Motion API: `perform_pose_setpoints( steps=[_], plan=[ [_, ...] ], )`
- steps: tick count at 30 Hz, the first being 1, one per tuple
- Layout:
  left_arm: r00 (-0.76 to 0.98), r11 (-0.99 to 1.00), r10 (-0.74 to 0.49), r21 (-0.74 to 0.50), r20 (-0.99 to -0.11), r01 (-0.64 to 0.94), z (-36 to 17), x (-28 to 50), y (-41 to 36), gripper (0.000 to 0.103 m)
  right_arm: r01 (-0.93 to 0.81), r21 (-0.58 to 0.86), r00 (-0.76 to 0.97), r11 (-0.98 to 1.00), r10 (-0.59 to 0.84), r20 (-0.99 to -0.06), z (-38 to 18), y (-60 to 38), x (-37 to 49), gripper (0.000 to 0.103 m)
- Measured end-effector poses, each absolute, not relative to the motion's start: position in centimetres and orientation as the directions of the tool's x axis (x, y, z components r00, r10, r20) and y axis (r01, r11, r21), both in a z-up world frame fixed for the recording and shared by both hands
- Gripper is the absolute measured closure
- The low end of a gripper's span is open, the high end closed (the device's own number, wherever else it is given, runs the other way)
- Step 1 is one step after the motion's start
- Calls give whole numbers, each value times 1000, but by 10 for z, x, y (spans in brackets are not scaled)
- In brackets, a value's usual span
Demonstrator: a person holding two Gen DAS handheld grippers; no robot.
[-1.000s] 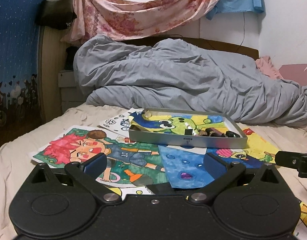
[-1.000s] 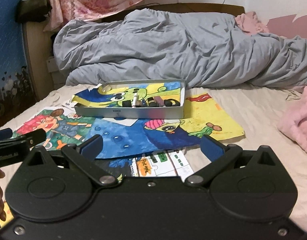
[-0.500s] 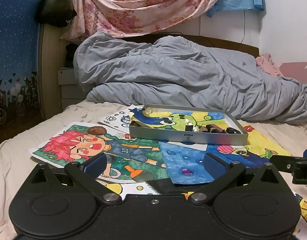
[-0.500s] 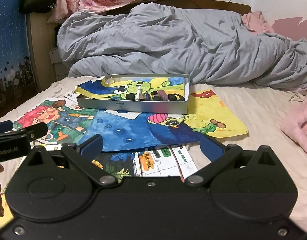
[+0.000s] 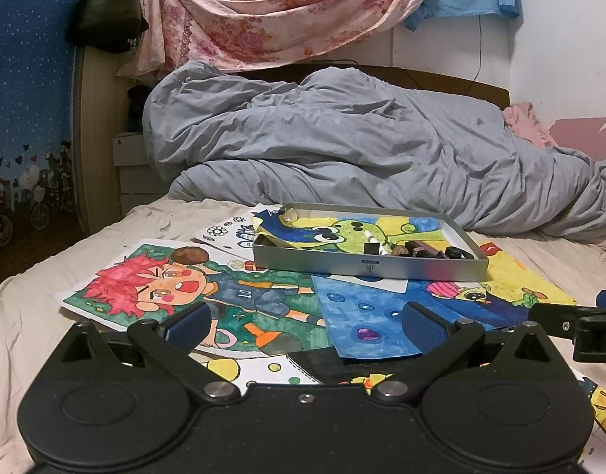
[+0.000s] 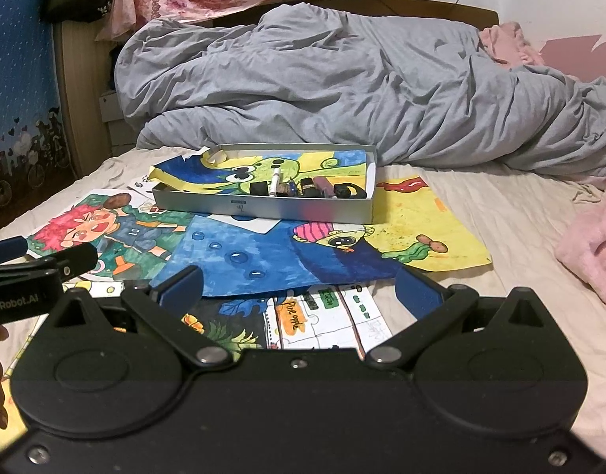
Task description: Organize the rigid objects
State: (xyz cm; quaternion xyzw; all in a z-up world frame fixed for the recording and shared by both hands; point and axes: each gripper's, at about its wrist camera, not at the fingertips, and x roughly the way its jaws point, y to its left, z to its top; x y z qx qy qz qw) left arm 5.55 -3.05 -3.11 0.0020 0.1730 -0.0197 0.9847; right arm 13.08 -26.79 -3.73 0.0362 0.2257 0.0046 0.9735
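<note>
A silver metal tin (image 5: 366, 264) lies on drawings on the bed; it also shows in the right wrist view (image 6: 263, 207). Inside it are a frog drawing, a white marker (image 6: 276, 182) and several small dark pieces (image 6: 326, 190) at its right end. My left gripper (image 5: 303, 326) is open and empty, low over the drawings in front of the tin. My right gripper (image 6: 299, 288) is open and empty, likewise short of the tin. Each gripper's finger shows at the edge of the other's view.
Colourful drawings (image 5: 232, 296) are spread over the beige sheet (image 6: 520, 213). A crumpled grey duvet (image 5: 362, 150) lies behind the tin. A pink cloth (image 6: 591, 252) lies at the right. A wooden bed frame and blue wall stand at the left.
Both grippers have drawn back slightly and tilted up; the tin sits a little farther off in the left view. Both stay open.
</note>
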Motion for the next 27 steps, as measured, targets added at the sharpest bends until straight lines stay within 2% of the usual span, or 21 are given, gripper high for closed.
perform_pose_setpoints(
  steps=[27],
  plan=[
    [939, 999, -46, 0, -340, 49, -32, 55, -33, 1, 6, 69, 895, 998, 26, -446, -38, -268, 130, 1]
  ],
)
